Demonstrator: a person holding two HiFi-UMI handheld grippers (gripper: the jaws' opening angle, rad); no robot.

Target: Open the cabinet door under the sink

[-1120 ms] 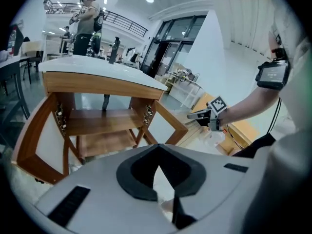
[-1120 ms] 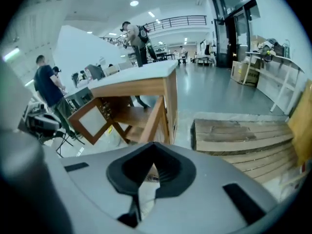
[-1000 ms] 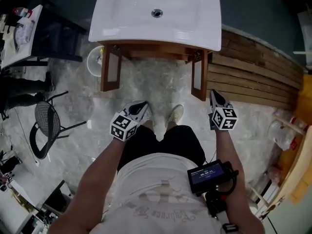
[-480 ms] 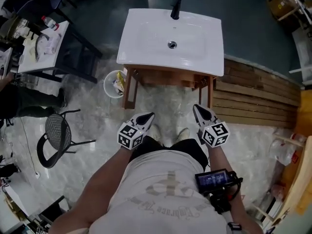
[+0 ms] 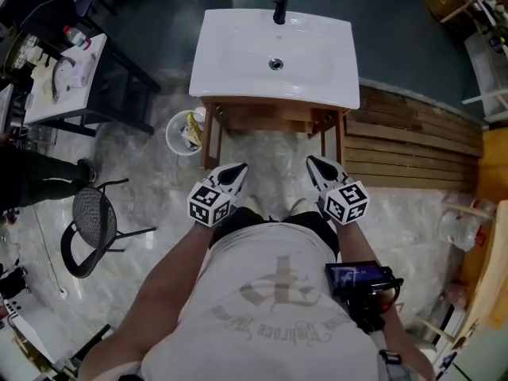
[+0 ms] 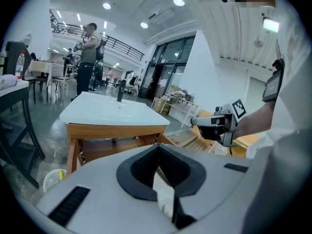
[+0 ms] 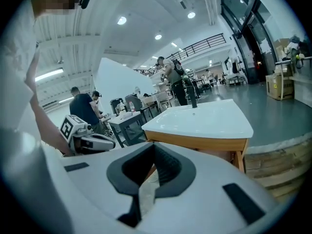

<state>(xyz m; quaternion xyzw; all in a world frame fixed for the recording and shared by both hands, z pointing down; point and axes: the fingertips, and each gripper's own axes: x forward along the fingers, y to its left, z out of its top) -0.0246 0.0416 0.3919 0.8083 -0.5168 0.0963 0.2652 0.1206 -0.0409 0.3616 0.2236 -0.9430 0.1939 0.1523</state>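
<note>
Two-handed over open floor (image 5: pixel 271 159), short of the swung-out cabinet doors (image 5: pixel 210 145), left gripper (image 5: pixel 236 170) and right gripper (image 5: pixel 314 164) pinched shut, empty.

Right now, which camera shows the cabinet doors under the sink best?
The head view: both cabinet doors, the left door and the right door, stand swung out below the sink. The left gripper view shows the open front low, partly behind the left tool. The right gripper view shows only one wooden corner.
</note>
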